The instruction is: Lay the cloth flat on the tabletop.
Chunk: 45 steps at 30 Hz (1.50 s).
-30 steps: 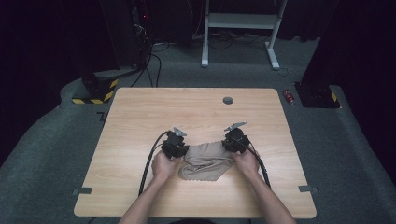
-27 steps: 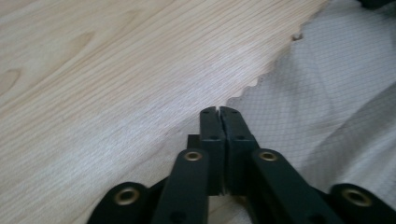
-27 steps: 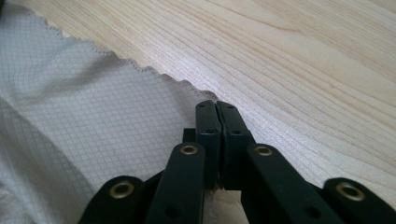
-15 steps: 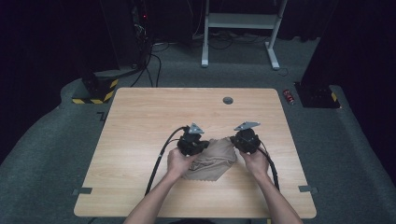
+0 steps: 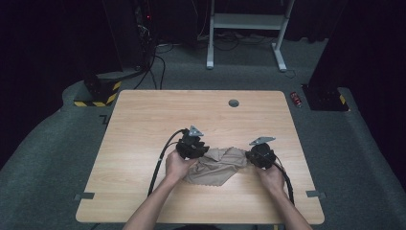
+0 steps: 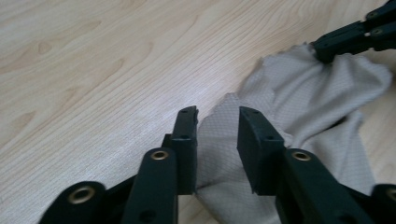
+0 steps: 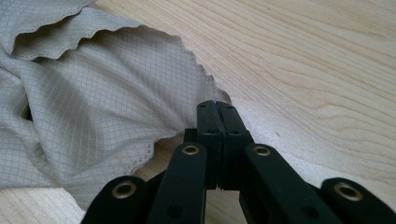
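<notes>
- beige cloth [image 5: 218, 165] with a fine grid weave lies crumpled on the wooden table [image 5: 143, 120], between the two grippers, on the side of the table near the person.
- left gripper [image 6: 217, 135]: its jaws stand a narrow gap apart, and a raised fold of the cloth sits right between the fingertips [image 6: 187, 126]. i judge they are placed around this edge to take it, but they do not press it yet; the fabric between them looks loose.
- beyond the left fingertips, the cloth runs away in soft folds to the tips of the other gripper, which pinch its far end.
- right gripper [image 7: 217, 116]: its jaws are pressed together, and the zigzag-cut edge of the cloth goes in beside them. the fabric is pulled in ridges toward the tips, so i think a corner is held there, although the pinched part itself is hidden under the fingers [image 7: 208, 126].
- probably one end is held fast so the other end can be taken and the cloth pulled flat; this is only my judgement.
- around: bare wood lies in front of both pairs of fingertips, and nothing stands in the way. a round cable hole [image 5: 233, 103] is well apart, toward the far edge. black cables [image 5: 160, 160] trail back from the grippers along the forearms.
</notes>
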Motion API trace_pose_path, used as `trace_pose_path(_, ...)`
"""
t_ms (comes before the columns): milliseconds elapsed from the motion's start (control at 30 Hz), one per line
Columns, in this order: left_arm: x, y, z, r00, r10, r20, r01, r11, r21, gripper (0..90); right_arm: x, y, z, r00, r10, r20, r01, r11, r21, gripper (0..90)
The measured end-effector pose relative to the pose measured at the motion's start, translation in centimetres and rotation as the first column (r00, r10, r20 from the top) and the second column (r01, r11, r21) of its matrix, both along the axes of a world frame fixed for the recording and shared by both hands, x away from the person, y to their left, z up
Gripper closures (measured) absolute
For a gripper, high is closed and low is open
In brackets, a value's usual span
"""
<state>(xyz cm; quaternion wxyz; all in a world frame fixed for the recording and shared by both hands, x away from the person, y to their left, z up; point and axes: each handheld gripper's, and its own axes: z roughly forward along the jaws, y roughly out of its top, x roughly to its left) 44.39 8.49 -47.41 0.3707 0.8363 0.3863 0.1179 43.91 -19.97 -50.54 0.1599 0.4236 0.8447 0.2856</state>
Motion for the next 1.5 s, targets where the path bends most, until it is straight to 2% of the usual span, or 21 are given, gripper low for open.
trace_pose_path(133, 1.4, -1.0, -1.3, 0.9987, 0.016, -0.048, -0.015, 0.9997, 0.017, 62.8, 0.1, 0.1, -0.1, 1.0000, 0.004, 0.003, -0.004, 1.0000, -0.003, 89.0)
trace_pose_path(233, 2.1, -2.1, -1.9, 0.9980, -0.001, -0.062, 0.003, 0.9996, 0.029, 62.4, 0.1, 0.0, -0.1, 1.0000, 0.000, 0.001, 0.000, 1.0000, -0.005, 89.0)
trace_pose_path(267, 2.2, -2.3, -2.0, 0.9984, -0.006, -0.056, 0.008, 0.9995, 0.032, 62.9, 0.1, 0.0, 0.0, 1.0000, -0.002, -0.001, 0.002, 1.0000, -0.004, 89.0)
trace_pose_path(400, 2.7, -3.2, -2.4, 0.9981, -0.002, -0.062, 0.004, 0.9991, 0.043, 64.6, 0.1, 0.0, -0.1, 1.0000, 0.000, 0.002, 0.000, 1.0000, -0.005, 89.0)
trace_pose_path(467, 2.8, -3.6, -2.8, 0.9980, -0.007, -0.064, 0.013, 0.9958, 0.091, 66.7, 0.2, 0.0, -0.1, 1.0000, 0.002, 0.003, -0.002, 1.0000, -0.007, 89.0)
trace_pose_path(533, 2.9, -3.9, -3.1, 0.9978, -0.014, -0.064, 0.022, 0.9922, 0.122, 69.5, 0.2, 0.1, -0.1, 1.0000, 0.002, 0.003, -0.002, 1.0000, -0.009, 89.0)
trace_pose_path(733, 3.0, -3.7, -2.9, 0.9987, -0.003, -0.050, 0.009, 0.9922, 0.124, 84.2, 0.2, 0.1, -0.1, 1.0000, -0.001, 0.009, 0.001, 0.9999, -0.012, 89.1)
trace_pose_path(833, 2.9, -3.2, -2.5, 0.9988, 0.004, -0.048, 0.001, 0.9953, 0.097, 88.6, 0.2, 0.1, -0.1, 0.9999, -0.003, 0.013, 0.003, 0.9999, -0.011, 89.1)
trace_pose_path(900, 2.9, -2.9, -2.3, 0.9988, -0.002, -0.049, 0.007, 0.9943, 0.107, 89.1, 0.2, 0.1, 0.0, 0.9999, -0.003, 0.011, 0.003, 0.9999, -0.012, 89.1)
trace_pose_path(967, 2.8, -2.8, -2.3, 0.9995, 0.001, -0.032, 0.003, 0.9921, 0.125, 89.3, 0.3, 0.1, 0.0, 0.9998, 0.003, 0.018, -0.003, 0.9998, -0.020, 89.1)
trace_pose_path(1067, 2.8, -2.3, -2.1, 0.9993, 0.033, -0.015, -0.032, 0.9937, 0.107, 89.4, 0.3, 0.1, 0.3, 0.9997, 0.000, 0.026, 0.000, 0.9999, -0.013, 89.1)
trace_pose_path(1233, 2.3, -0.6, -1.2, 0.9955, 0.079, 0.054, -0.083, 0.9922, 0.093, 89.4, 0.3, 0.0, 1.2, 0.9982, -0.005, 0.059, 0.005, 1.0000, 0.003, 89.4)
trace_pose_path(1333, 2.1, 0.9, -0.7, 0.9874, 0.125, 0.097, -0.133, 0.9875, 0.084, 89.4, 0.6, -0.1, 1.9, 0.9973, -0.011, 0.073, 0.011, 0.9999, 0.006, 89.5)
trace_pose_path(1500, 2.4, 2.6, -0.1, 0.9727, 0.182, 0.144, -0.192, 0.9793, 0.062, 89.5, 1.8, 0.3, 3.0, 0.9948, -0.023, 0.099, 0.022, 0.9997, 0.009, 89.7)
